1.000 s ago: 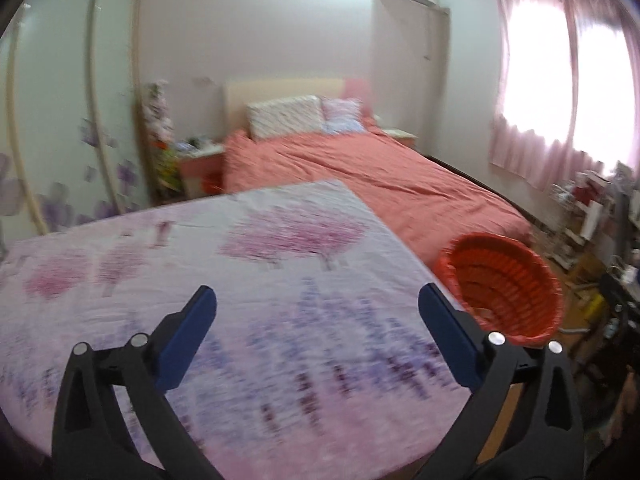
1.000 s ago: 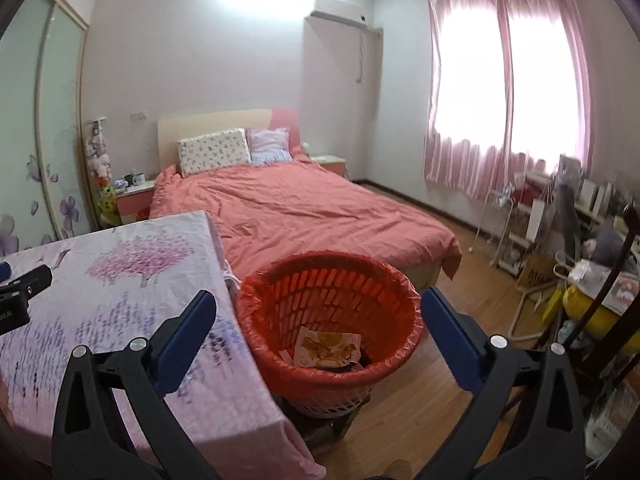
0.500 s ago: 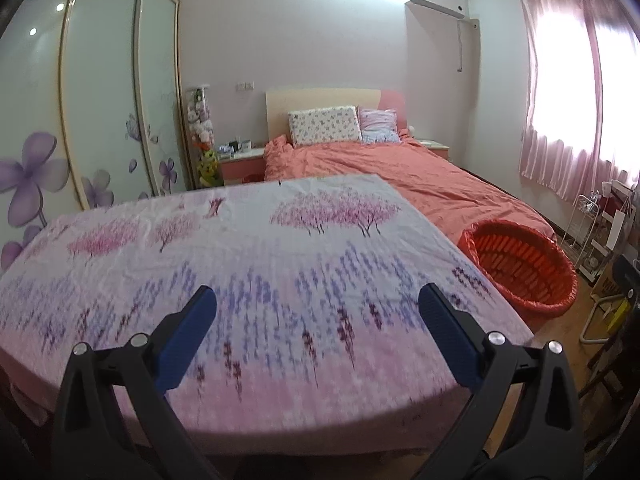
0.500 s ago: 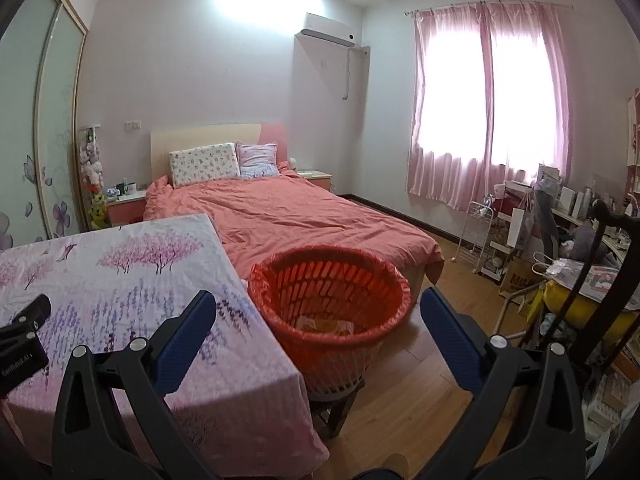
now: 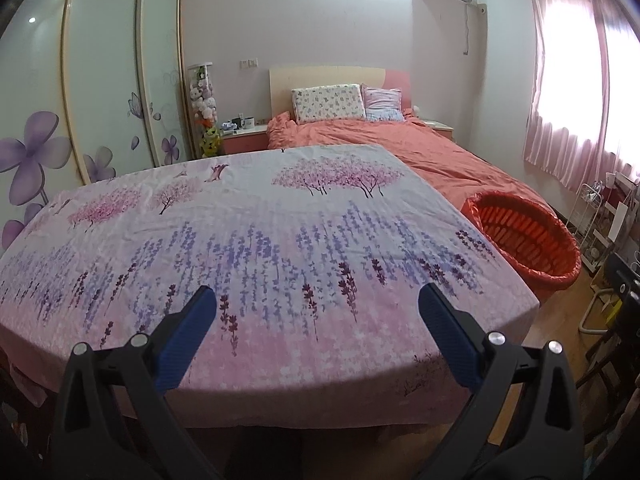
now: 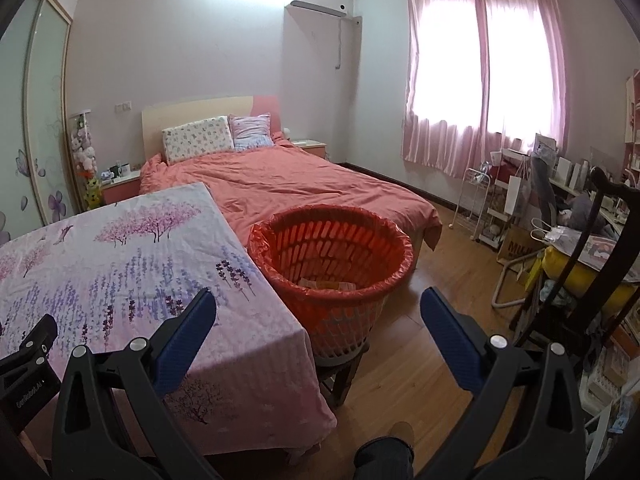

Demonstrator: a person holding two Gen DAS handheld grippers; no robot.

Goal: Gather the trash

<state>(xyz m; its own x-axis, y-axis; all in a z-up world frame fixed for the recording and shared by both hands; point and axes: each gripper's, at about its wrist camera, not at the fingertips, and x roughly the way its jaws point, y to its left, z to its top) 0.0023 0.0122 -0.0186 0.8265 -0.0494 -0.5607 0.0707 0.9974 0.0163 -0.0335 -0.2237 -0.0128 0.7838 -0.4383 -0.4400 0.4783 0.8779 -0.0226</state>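
An orange slatted basket (image 6: 332, 252) lined with an orange bag stands on a low stool at the right end of a table covered by a floral cloth (image 5: 256, 240). Some yellowish wrapper trash (image 6: 326, 284) lies at its bottom. The basket also shows in the left wrist view (image 5: 524, 236). My left gripper (image 5: 316, 312) is open and empty, held back above the table's near edge. My right gripper (image 6: 318, 308) is open and empty, held back from the basket's near side. No trash shows on the cloth.
A bed with an orange-pink cover (image 6: 288, 184) lies behind the table and basket. A wardrobe with flower decals (image 5: 80, 120) stands at left. A dark chair (image 6: 580, 272), a rack and cluttered shelves (image 6: 520, 200) stand at right. Wooden floor (image 6: 420, 340) lies around the basket.
Both grippers have pulled back and up from the table and basket. More of the room now shows in both views. Both stay open and empty.
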